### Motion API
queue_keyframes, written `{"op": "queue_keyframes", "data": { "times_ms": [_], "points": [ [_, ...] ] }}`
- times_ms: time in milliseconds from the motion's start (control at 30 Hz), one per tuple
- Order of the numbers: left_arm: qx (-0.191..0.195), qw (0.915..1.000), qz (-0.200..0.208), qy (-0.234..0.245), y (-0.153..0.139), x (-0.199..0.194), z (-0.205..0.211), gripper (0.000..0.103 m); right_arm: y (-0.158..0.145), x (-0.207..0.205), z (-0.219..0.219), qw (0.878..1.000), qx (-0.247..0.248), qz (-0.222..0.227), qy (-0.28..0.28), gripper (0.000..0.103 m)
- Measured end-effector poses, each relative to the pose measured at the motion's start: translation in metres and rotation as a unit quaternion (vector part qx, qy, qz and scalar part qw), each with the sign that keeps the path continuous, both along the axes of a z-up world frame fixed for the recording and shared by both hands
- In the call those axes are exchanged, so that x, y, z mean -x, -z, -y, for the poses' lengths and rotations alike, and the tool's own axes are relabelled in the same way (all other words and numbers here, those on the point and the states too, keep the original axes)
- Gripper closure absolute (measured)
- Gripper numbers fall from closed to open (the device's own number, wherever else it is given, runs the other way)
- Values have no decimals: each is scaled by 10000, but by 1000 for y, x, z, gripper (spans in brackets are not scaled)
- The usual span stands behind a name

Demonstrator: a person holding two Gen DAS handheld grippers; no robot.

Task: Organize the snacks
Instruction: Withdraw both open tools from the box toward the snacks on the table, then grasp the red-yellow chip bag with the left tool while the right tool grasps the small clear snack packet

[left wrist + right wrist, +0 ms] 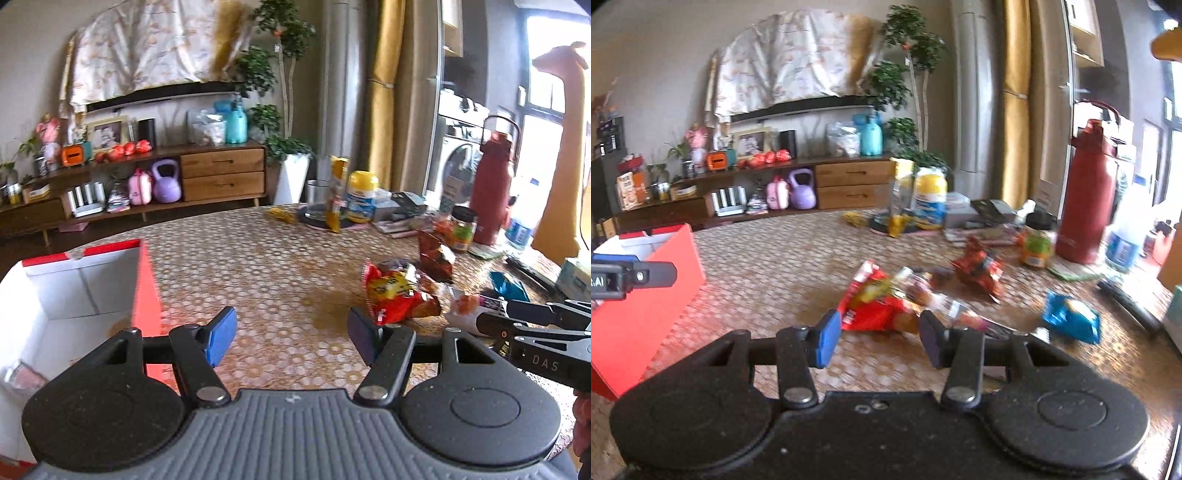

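Both tools are open and empty: my left gripper (291, 338) beside the red box (147, 288), my right gripper (879, 338) just short of the red snack bag (875, 306). Loose packets lie piled at centre-right; a blue packet (1071, 317) sits further right. Risk: closing on overlapping wrappers drags neighbours along. The near-left tabletop (783, 266) offers open room; jars crowd the far edge.

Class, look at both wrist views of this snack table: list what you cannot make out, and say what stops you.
- Red box, left wrist view: its near part is hidden behind the left gripper.
- Snack packets, right wrist view: printing blurred, brands unreadable.
- Blue packet, left wrist view: partly hidden behind the right gripper's arm.
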State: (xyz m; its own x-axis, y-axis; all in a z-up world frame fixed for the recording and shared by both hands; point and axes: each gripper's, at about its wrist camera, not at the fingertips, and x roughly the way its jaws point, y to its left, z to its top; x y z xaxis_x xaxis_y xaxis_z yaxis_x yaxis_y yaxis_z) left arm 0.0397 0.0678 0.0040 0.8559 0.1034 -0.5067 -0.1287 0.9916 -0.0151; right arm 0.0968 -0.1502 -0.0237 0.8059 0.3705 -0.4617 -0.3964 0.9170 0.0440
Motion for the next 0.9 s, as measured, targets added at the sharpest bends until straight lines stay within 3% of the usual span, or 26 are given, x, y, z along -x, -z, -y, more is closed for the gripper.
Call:
{"op": "queue_keyframes", "data": {
  "times_ms": [300, 667, 900],
  "points": [
    [-245, 9969, -48, 741, 10, -30, 39, 37, 17, -1, 34, 9996, 8, -125, 237, 57],
    [-194, 9946, -317, 966, 28, -64, 71, 37, 34, -9, 59, 9990, -9, -305, 336, 57],
    [-183, 9947, -453, 906, 39, -78, 74, 37, 28, -28, 50, 9997, 141, -154, -107, 59]
  ]
}}
